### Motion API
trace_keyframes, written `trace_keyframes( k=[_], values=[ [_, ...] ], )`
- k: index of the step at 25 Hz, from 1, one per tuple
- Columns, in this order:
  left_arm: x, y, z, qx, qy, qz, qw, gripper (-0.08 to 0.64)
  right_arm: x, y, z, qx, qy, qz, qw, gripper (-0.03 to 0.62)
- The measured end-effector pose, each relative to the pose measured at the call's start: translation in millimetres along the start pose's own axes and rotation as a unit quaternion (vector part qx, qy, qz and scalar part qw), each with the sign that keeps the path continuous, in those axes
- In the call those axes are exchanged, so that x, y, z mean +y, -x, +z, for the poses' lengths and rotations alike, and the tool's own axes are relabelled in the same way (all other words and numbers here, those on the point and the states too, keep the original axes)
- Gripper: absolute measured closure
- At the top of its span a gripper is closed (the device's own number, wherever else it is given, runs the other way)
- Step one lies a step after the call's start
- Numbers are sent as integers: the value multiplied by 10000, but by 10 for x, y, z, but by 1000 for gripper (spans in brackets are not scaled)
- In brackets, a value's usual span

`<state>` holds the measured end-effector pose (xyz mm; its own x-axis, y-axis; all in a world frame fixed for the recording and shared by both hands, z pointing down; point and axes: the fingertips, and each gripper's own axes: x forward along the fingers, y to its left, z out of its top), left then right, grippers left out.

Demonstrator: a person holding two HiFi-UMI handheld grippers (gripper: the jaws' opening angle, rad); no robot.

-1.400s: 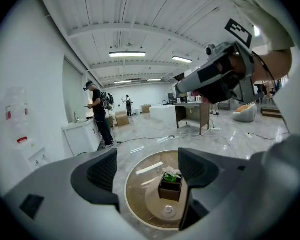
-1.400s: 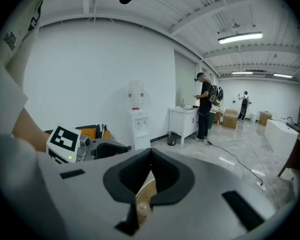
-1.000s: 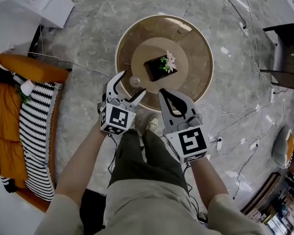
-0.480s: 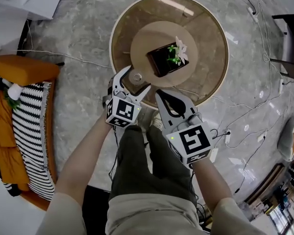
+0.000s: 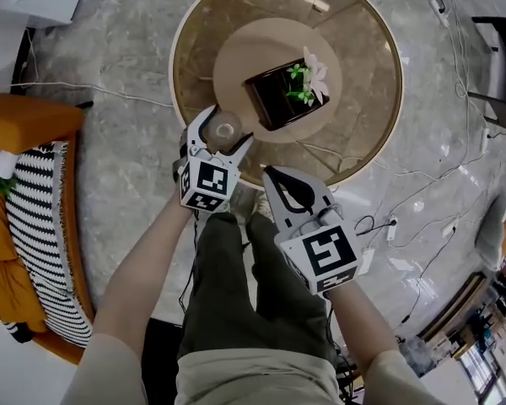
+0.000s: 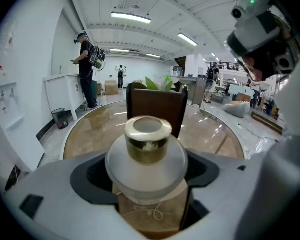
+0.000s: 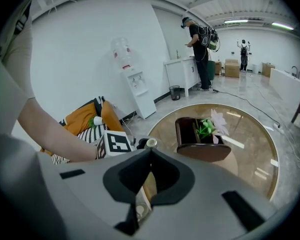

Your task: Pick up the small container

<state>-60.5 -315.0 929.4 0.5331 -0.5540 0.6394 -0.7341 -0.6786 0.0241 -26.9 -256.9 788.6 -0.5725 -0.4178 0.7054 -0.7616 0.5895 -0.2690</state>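
Head view: the small container (image 5: 228,128) stands on the round glass table (image 5: 179,53), just beside the dark planter box (image 5: 278,95), on that box's side toward the person. The left gripper (image 5: 226,136) has its 2 jaws spread, 1 on either side of the container. The right gripper (image 5: 280,178) is farther from the planter box, out past the table's edge, so the left is clearly the nearer one.

Left gripper view: the container (image 6: 147,151) sits dead centre between the jaws with the planter box (image 6: 155,104) straight behind it. It is upright, its gold collar on top and its long axis vertical. The jaws flank the frosted body, and dark gaps show at both sides, so I judge them apart and not yet pressing. The coming move looks like a plain squeeze, with no sideways correction.

Right gripper view: this gripper's jaws (image 7: 149,151) meet at the tips and hold nothing. The container's gold top (image 7: 151,143) peeks just above them, on the near side of the planter box (image 7: 197,134).
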Motion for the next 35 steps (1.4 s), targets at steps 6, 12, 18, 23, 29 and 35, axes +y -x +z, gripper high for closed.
trace_keyframes(
  k=[6,12,18,23,29,35],
  values=[
    [16,-141,-20,-45,42,131,9999,196,-126,-4,-161,149,-86,-106,9998,595],
    [71,-109,-25,-39,5,231,9997,218,-189,38,-175,117,-163,-191,9996,595],
    [30,120,32,127,62,-19,9999,224,-138,184,-10,10,-146,-221,9996,597],
    [-1,532,419,97,268,-123,9995,225,-107,498,264,-153,-284,-337,9989,597],
    [24,1218,1256,-148,298,-51,9994,225,-79,1158,835,-561,-450,-549,9959,597],
    [33,1970,2200,-446,165,2,9989,225,36,1930,1532,-1109,-361,-777,9901,597]
  ],
)
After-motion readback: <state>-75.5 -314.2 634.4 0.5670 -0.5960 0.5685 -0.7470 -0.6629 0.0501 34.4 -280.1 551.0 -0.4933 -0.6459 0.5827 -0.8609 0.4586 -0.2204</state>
